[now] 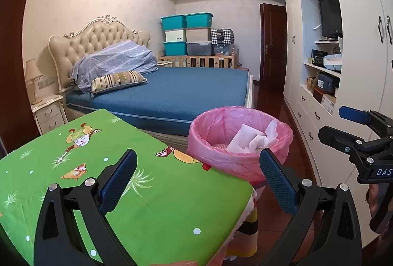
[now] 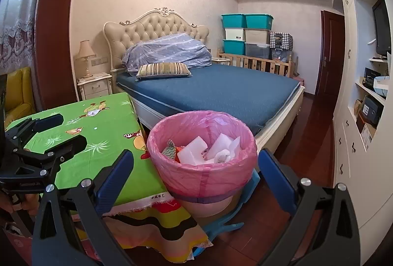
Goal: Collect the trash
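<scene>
A bin with a pink liner [image 1: 221, 158] [image 2: 203, 177] stands on the floor at the corner of a table under a green cartoon cloth [image 1: 147, 204] [image 2: 103, 123]. Inside lie white foam pieces [image 1: 242, 140] [image 2: 191, 154], a crumpled tissue [image 2: 224, 155] and a striped wrapper [image 2: 169, 151]. My left gripper [image 1: 198, 153] [image 2: 72, 129] hovers open over the table's near corner, with nothing between its fingers. My right gripper [image 2: 196, 152] [image 1: 331, 122] is open and empty too, just in front of the bin and a little above its rim.
A blue-covered bed [image 2: 221, 91] fills the room behind the bin. White wardrobes and shelves [image 1: 319, 84] line the right wall across a strip of dark wood floor [image 2: 314, 133]. A blue plastic piece [image 2: 245, 194] lies under the bin. A nightstand [image 2: 95, 86] stands beside the bed.
</scene>
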Demonstrator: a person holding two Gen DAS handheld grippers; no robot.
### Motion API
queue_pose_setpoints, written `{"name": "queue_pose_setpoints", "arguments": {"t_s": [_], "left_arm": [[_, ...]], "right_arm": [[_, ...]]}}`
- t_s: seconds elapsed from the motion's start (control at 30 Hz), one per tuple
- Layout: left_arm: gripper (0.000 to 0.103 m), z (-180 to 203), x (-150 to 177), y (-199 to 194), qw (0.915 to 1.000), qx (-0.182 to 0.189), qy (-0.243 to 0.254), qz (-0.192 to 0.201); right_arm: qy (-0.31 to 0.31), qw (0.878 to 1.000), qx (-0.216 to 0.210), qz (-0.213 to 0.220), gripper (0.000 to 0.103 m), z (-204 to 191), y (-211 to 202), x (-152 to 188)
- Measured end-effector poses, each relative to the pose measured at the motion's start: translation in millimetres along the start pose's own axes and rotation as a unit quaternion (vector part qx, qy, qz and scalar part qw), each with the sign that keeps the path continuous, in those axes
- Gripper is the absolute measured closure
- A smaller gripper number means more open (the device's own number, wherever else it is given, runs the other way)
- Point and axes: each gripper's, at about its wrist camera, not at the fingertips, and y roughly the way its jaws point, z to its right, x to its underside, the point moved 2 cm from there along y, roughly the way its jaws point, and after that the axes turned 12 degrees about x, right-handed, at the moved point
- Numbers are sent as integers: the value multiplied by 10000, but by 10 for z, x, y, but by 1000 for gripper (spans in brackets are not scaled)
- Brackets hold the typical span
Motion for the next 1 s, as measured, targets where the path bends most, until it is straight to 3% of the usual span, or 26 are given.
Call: {"name": "queue_pose_setpoints", "arguments": {"t_s": [1.0], "left_arm": [[8, 0, -4, -12, 9999, -23, -122, 51]], "right_arm": [[-160, 9998, -152, 8, 5, -160, -33, 7]]}}
